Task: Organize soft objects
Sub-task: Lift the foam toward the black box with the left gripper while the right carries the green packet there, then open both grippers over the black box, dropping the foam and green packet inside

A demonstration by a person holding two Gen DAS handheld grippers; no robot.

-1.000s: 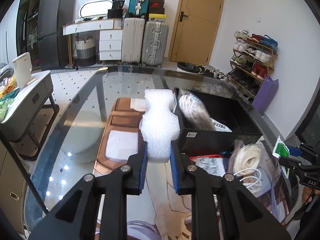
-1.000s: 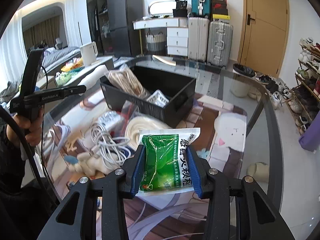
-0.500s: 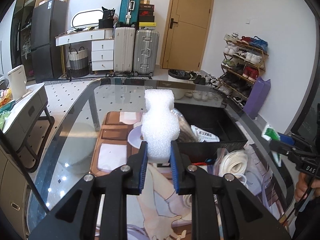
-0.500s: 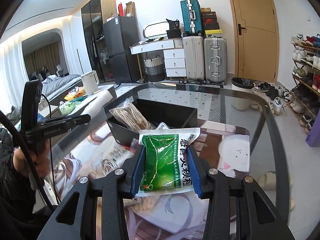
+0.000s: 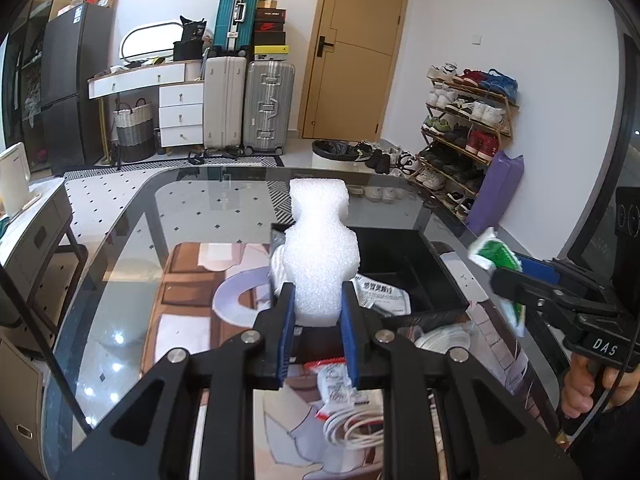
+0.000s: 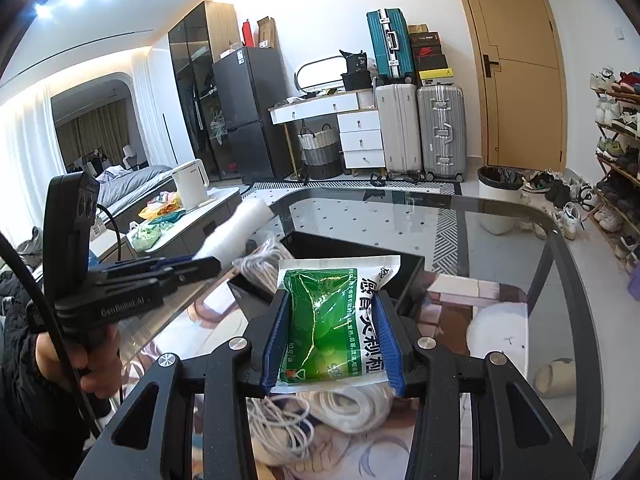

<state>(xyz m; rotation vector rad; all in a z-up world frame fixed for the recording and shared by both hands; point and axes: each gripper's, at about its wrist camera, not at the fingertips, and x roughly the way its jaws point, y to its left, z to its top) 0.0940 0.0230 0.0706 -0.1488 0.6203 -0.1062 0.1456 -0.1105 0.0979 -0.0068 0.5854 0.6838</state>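
Observation:
My left gripper (image 5: 318, 300) is shut on a white foam piece (image 5: 320, 248) and holds it upright above the glass table, in front of the black bin (image 5: 408, 268). My right gripper (image 6: 332, 316) is shut on a green and white medicine packet (image 6: 336, 320), held above the table near the bin (image 6: 404, 276). The right gripper with its packet (image 5: 494, 252) shows at the right of the left wrist view. The left gripper with the foam (image 6: 236, 228) shows at the left of the right wrist view. A white packet (image 5: 384, 298) lies in the bin.
White cable coils (image 6: 344, 404) and small packets (image 5: 340, 384) lie on the glass table (image 5: 132, 240) near the bin's front. A bundle of cord (image 6: 260, 268) rests at the bin's edge. Suitcases, a shoe rack and a door stand beyond the table.
Both grippers have risen and pulled back from the bin, each still holding its object. The views now look down on the bin from higher and farther off.

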